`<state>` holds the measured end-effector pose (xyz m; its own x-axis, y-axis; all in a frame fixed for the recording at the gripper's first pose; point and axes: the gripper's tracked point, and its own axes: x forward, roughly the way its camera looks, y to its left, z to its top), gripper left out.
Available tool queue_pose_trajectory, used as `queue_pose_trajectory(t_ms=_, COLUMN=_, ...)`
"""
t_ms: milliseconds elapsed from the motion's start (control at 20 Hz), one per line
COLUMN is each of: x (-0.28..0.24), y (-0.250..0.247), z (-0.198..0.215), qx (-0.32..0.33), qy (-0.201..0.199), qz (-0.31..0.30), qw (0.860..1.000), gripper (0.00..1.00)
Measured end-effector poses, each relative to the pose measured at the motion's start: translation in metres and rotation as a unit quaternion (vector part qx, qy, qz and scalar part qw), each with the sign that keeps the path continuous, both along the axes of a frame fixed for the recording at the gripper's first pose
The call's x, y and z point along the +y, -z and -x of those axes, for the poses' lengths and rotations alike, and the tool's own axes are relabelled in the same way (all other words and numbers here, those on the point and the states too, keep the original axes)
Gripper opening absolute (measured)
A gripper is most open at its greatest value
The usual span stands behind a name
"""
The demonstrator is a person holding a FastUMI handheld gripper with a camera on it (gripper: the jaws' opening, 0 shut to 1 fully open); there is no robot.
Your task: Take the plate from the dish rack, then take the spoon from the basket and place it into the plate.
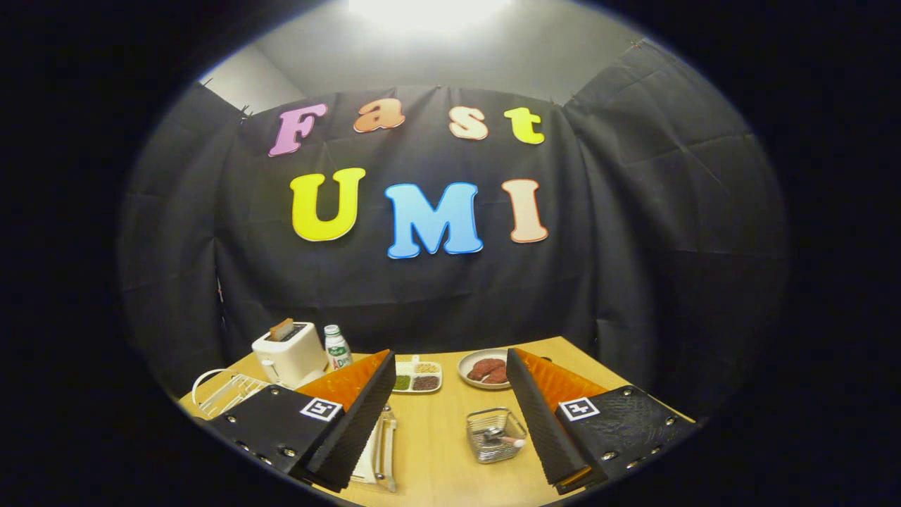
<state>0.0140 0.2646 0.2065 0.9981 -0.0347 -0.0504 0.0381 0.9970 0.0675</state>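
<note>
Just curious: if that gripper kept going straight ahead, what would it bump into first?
Probably the compartment tray of seeds on the table, straight ahead of the open gripper; depth is unclear, so it might pass over it.

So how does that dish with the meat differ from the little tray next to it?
The round plate holds reddish-brown meat pieces on one open surface; the rectangular tray is split into compartments holding green, dark and pale bits. The plate lies just ahead of one finger of the open hand-held gripper, the tray nearer the other. Both are pale, shallow dishes lying flat on the wooden table.
</note>
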Motion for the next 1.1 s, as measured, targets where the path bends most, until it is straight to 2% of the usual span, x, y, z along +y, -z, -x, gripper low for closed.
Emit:
queue_pose_trajectory(t_ms=250, x=0.071, y=0.016, z=-0.015, qx=0.028, qy=-0.045, qz=-0.032, qw=0.998, gripper=0.96)
queue_pose_trajectory(t_ms=450, x=0.112, y=0.049, z=-0.031, qx=0.081, qy=-0.064, qz=-0.061, qw=0.993, gripper=0.97)
queue_pose_trajectory(t_ms=500, x=0.117, y=0.056, z=-0.035, qx=0.096, qy=-0.061, qz=-0.064, qw=0.991, gripper=0.97)
queue_pose_trajectory(t_ms=550, x=0.12, y=0.066, z=-0.04, qx=0.109, qy=-0.054, qz=-0.065, qw=0.99, gripper=0.92)
queue_pose_trajectory(t_ms=600, x=0.125, y=0.073, z=-0.044, qx=0.122, qy=-0.05, qz=-0.069, qw=0.989, gripper=0.91)
queue_pose_trajectory(t_ms=750, x=0.14, y=0.09, z=-0.056, qx=0.145, qy=-0.05, qz=-0.086, qw=0.984, gripper=0.91)
queue_pose_trajectory(t_ms=800, x=0.143, y=0.095, z=-0.061, qx=0.151, qy=-0.05, qz=-0.086, qw=0.984, gripper=0.86)
queue_pose_trajectory(t_ms=850, x=0.146, y=0.101, z=-0.064, qx=0.161, qy=-0.049, qz=-0.086, qw=0.982, gripper=0.76)
queue_pose_trajectory(t_ms=1000, x=0.152, y=0.118, z=-0.072, qx=0.191, qy=-0.047, qz=-0.088, qw=0.977, gripper=0.77)
queue_pose_trajectory(t_ms=1050, x=0.157, y=0.121, z=-0.074, qx=0.196, qy=-0.052, qz=-0.09, qw=0.975, gripper=0.74)
queue_pose_trajectory(t_ms=1100, x=0.158, y=0.124, z=-0.075, qx=0.204, qy=-0.05, qz=-0.088, qw=0.974, gripper=0.59)
